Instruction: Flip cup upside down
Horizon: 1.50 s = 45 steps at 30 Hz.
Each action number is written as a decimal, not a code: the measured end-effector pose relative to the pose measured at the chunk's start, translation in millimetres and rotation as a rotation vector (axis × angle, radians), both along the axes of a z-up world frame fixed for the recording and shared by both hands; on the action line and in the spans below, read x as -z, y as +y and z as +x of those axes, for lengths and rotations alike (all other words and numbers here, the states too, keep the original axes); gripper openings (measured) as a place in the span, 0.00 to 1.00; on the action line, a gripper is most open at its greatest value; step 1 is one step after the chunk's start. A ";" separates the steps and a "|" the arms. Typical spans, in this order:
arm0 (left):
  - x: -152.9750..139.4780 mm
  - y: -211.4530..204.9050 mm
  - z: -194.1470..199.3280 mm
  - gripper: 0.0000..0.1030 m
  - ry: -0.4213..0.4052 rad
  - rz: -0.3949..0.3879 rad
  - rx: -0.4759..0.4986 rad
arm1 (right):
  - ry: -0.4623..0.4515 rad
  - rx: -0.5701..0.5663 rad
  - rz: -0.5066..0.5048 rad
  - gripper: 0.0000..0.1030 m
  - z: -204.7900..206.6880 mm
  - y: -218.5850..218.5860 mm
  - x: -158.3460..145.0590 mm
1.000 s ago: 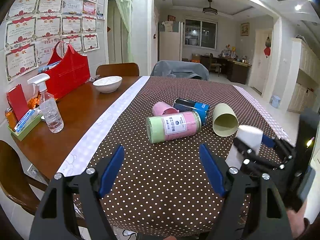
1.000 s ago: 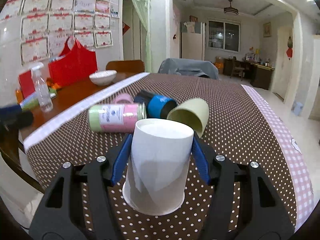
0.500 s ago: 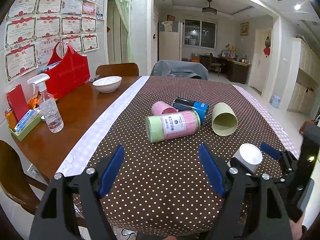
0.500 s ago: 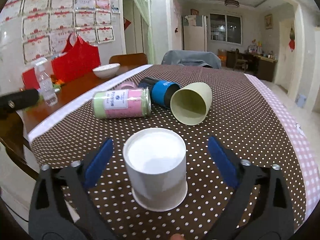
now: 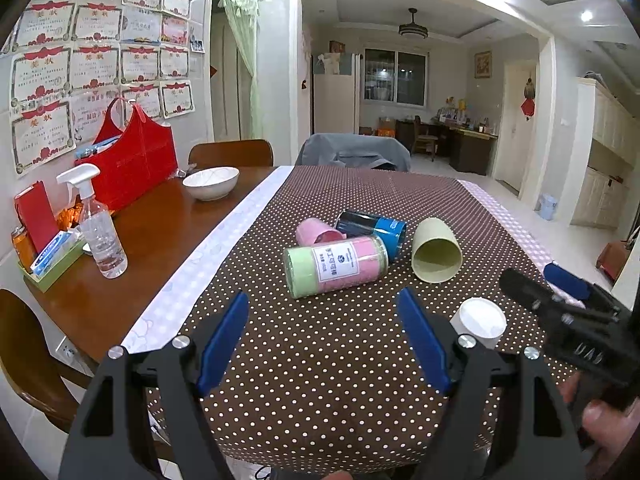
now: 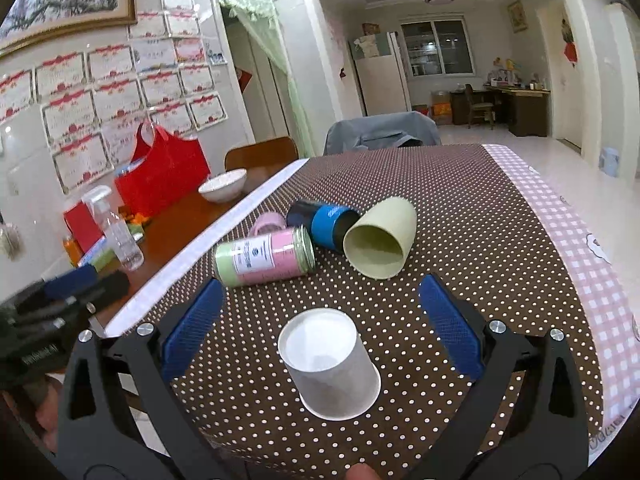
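A white paper cup [image 6: 330, 364] stands upside down on the brown dotted tablecloth [image 6: 460, 208], wide rim down. My right gripper [image 6: 320, 328] is open and empty, its blue pads well apart on either side of the cup and pulled back above it. The cup also shows in the left wrist view [image 5: 478, 322] at the right, with the right gripper [image 5: 560, 300] beside it. My left gripper [image 5: 324, 340] is open and empty, near the table's front edge.
A pink-green jar [image 5: 336, 266], a blue can [image 5: 372, 228], a pink cup [image 5: 318, 232] and a pale green cup [image 5: 436, 250] lie on their sides mid-table. A bowl [image 5: 211, 182], spray bottle [image 5: 98, 240] and red bag [image 5: 128, 160] stand on the left.
My right gripper set the white cup down upside down, opened, and drew back and up from it. The left gripper has not moved.
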<state>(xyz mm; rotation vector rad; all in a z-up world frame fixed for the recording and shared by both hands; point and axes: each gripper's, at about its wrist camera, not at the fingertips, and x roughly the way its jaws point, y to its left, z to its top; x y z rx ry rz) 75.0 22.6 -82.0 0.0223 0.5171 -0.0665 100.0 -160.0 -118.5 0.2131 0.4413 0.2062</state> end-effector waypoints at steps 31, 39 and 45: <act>-50.8 -11.5 -51.5 0.82 -0.163 0.013 0.035 | -0.053 0.156 0.019 0.94 -74.3 -27.2 -74.3; -56.7 -7.5 -65.0 0.83 -0.186 0.018 0.015 | -0.077 0.182 -0.020 0.94 -89.2 -17.9 -75.2; -57.1 -9.6 -72.2 0.84 -0.186 0.027 0.019 | -0.080 0.192 -0.036 0.94 -91.0 -13.3 -72.7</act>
